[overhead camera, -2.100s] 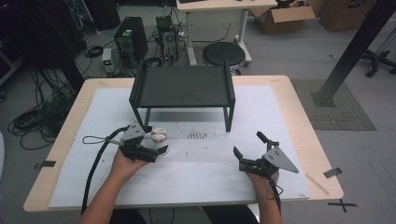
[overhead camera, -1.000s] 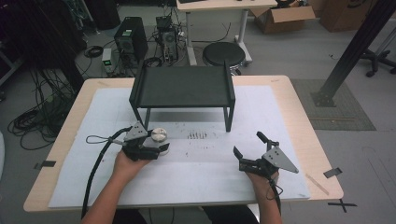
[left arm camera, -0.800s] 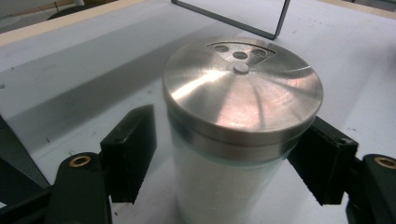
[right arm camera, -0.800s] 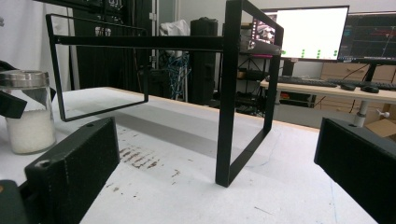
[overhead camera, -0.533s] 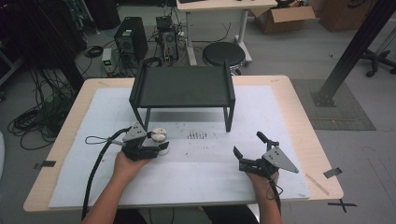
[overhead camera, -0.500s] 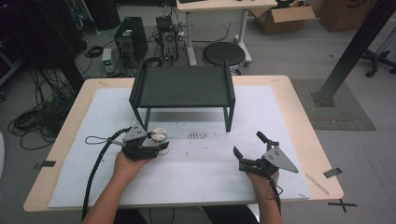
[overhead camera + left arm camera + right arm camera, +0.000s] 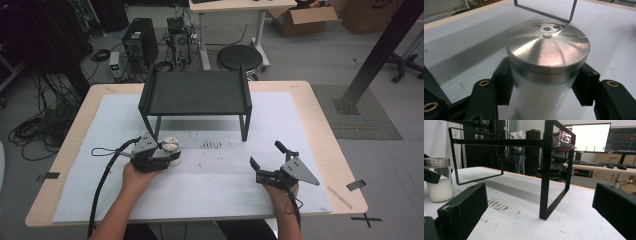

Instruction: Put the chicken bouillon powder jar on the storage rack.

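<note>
I have the left gripper (image 7: 544,100) clamped on the glass shaker (image 7: 544,82), its pads (image 7: 504,82) pressing the wall just under the steel lid (image 7: 547,46); the jaws have just been closing onto it. In the high view the shaker stands upright on the white mat (image 7: 215,195) at about nine o'clock from the table's middle, just in front of the near left leg of the black rack (image 7: 195,95), with the left gripper (image 7: 167,157) at its six-o'clock side. I judge it a stiff, smooth jar, moderately heavy with the white grains filling its lower part, breakable if knocked against the rack, and apt to slip through the pads if I squeeze too lightly. The glass body below the lid's rim is the right hold, since the lid's overhang would catch a slide. Compared with the earlier high frames, the shaker and both hands sit where they were; only the left jaws have narrowed. My right gripper (image 7: 270,167) rests at four o'clock, spread wide and holding nothing.
</note>
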